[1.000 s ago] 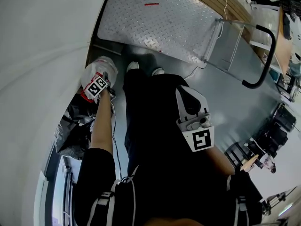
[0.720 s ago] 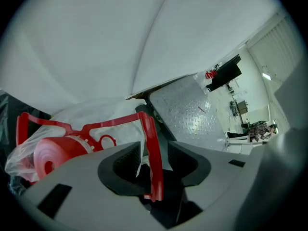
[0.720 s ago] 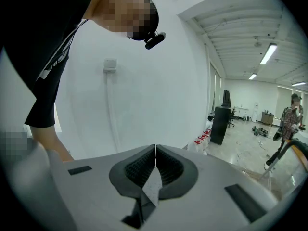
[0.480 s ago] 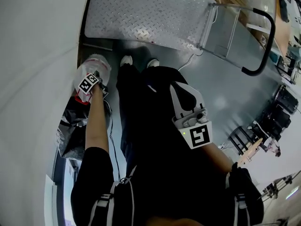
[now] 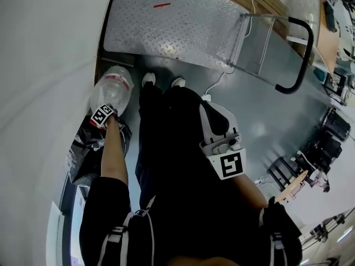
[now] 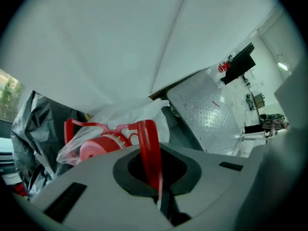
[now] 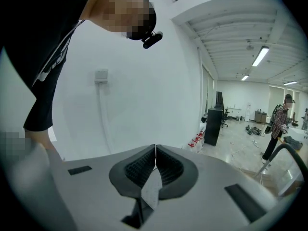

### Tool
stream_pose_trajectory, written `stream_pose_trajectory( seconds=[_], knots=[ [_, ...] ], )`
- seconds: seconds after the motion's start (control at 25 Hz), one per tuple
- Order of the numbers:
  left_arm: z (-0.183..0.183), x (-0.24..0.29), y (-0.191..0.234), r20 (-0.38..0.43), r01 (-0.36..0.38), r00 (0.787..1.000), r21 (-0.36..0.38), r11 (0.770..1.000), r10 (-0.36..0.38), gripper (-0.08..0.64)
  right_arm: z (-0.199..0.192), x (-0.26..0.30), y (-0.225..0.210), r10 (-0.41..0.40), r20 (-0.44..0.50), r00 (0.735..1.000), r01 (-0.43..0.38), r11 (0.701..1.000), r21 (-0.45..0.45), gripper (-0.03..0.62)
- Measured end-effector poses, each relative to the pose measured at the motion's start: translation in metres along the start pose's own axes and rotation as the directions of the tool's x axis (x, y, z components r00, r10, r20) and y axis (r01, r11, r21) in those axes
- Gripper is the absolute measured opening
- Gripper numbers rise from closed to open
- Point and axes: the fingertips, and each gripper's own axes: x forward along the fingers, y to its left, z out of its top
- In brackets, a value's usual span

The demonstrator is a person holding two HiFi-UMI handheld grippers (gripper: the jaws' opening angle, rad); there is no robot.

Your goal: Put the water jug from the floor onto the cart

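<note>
The water jug (image 5: 112, 86) is clear plastic with a red cap, and it rests on the grey floor by the white wall, to the left of the person's shoes. My left gripper (image 5: 104, 113) points down at its top. In the left gripper view the jug's red handle (image 6: 148, 148) is pinched between the shut jaws of the left gripper (image 6: 154, 158); the red cap (image 6: 96, 147) and a thin plastic wrap lie just beyond. My right gripper (image 5: 223, 148) hangs in front of the person's legs. Seen in its own view, the right gripper (image 7: 155, 153) is shut and holds nothing.
The cart's diamond-plate deck (image 5: 177, 26) lies just beyond the jug, and its black push handle (image 5: 298, 54) rises at the right. A black plastic bag (image 5: 83, 148) sits against the wall behind the jug. A white cable (image 5: 213, 85) runs over the floor. Farther right stands dark equipment (image 5: 327, 143).
The left gripper's marker cube has shifted from over the jug's top back toward the person, so more of the jug shows. The right gripper has barely moved.
</note>
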Motion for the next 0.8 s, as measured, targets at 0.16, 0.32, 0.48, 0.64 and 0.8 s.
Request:
stream_pose_trajectory(
  seconds=[0.16, 0.32, 0.48, 0.64, 0.8],
  knots=[
    [-0.01, -0.042, 0.009, 0.058, 0.047, 0.997, 0.005, 0.999, -0.047, 0.018, 0.023, -0.014, -0.007, -0.02, 0.022, 1.0, 0.02, 1.0, -0.003, 0.018],
    [-0.004, -0.088, -0.023, 0.089, 0.112, 0.989, 0.085, 0.99, -0.119, 0.018, 0.046, -0.026, -0.018, -0.036, 0.068, 0.997, 0.035, 0.999, 0.01, 0.018],
    [-0.004, -0.123, -0.069, 0.07, 0.175, 0.979, 0.206, 0.963, -0.192, 0.017, 0.071, -0.035, -0.037, -0.086, 0.13, 0.988, 0.085, 0.996, 0.006, 0.018],
    [-0.004, -0.142, -0.112, 0.035, 0.243, 0.964, 0.285, 0.927, -0.264, 0.018, 0.096, -0.046, -0.053, -0.144, 0.197, 0.97, 0.152, 0.988, -0.025, 0.018],
    [-0.003, -0.149, -0.129, 0.007, 0.254, 0.963, 0.306, 0.918, -0.268, 0.017, 0.104, -0.056, -0.061, -0.183, 0.234, 0.955, 0.195, 0.98, -0.029, 0.018]
  ],
)
